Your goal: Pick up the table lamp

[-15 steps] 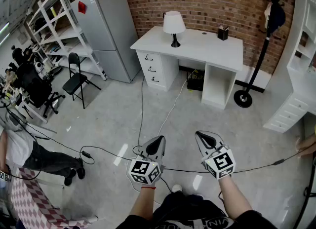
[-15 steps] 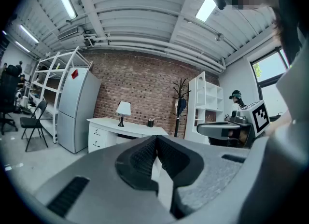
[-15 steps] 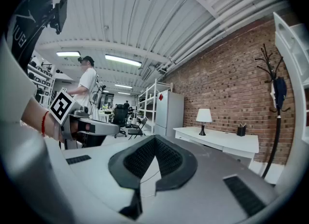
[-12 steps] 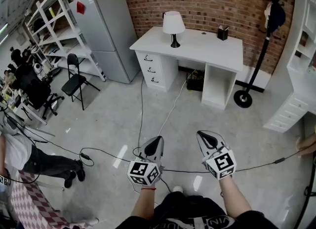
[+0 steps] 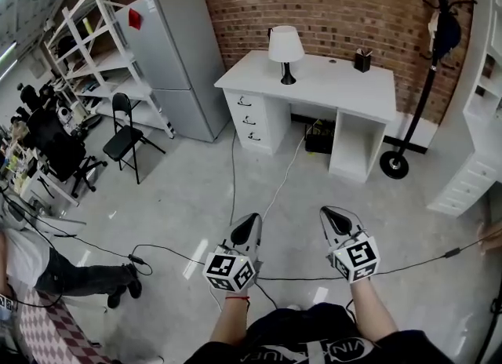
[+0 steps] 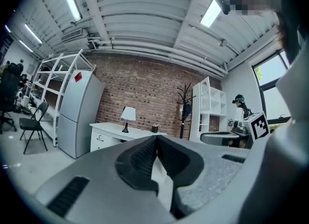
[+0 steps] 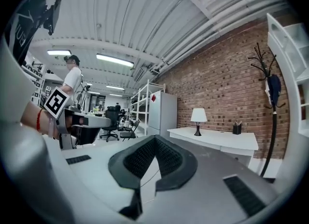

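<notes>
Floor: bare concrete, open between the person and the work area. Fridge: against the brick wall, left of the desk.

Desk: white, against the wall, well ahead of the person.

Lamp: upright on the desk's rear left part, white shade on a thin dark stem and small base. It is untouched and well apart from both grippers. A pot stands at the rear right, clear of it.

Cables: several cross the floor, one running from the desk toward the person's feet.

Left gripper and right gripper: held level at waist height, jaws closed tip to tip, nothing between them.

Assessment: the approach is not complete.

Risks:
- A foot catching a cable on the walk in.
- Closed jaws arriving unopened and knocking the lamp over.
- A grip on the shade crushing it or tipping the small base; the stem looks the sounder hold.
- The lamp's cord, not traceable here, may snag on lifting.
</notes>
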Tool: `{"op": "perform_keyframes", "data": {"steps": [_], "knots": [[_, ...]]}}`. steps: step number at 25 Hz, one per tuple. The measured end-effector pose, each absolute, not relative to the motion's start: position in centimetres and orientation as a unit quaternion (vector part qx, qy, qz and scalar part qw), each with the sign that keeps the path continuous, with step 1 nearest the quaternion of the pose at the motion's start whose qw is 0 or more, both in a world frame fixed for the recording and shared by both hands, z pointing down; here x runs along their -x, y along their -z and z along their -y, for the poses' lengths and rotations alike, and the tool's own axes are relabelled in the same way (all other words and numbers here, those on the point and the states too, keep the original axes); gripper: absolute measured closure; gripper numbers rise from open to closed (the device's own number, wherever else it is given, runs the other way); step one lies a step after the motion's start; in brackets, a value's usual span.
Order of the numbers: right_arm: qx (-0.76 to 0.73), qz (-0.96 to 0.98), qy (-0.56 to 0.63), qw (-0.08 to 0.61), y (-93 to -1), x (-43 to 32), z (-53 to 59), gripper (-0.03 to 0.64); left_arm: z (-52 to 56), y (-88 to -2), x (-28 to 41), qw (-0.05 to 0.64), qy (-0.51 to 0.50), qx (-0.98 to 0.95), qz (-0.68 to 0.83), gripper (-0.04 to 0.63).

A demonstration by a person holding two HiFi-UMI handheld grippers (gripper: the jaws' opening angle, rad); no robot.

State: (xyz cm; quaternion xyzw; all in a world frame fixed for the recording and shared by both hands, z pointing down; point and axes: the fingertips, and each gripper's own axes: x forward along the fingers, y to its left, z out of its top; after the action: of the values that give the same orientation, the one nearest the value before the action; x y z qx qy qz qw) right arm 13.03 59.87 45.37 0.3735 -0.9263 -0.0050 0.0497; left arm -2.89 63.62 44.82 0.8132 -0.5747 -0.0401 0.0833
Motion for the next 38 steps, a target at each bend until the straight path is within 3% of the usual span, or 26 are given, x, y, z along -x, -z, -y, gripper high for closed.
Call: {"op": "perform_keyframes", "data": {"steps": [21, 38], "knots": [[-0.382, 0.922, -0.023, 0.059, -46.8, -11.2, -55.0, 0.614, -57.7, -46.8, 3.9, 0.107, 0.048, -0.829, 0.547, 0.586], [-0.354, 0.932, -0.035, 0.073, -47.9, -6.4, -33.5, 0.614, -36.6, -46.5, 7.3, 0.11, 0.032, -0.829, 0.547, 0.586]]}}
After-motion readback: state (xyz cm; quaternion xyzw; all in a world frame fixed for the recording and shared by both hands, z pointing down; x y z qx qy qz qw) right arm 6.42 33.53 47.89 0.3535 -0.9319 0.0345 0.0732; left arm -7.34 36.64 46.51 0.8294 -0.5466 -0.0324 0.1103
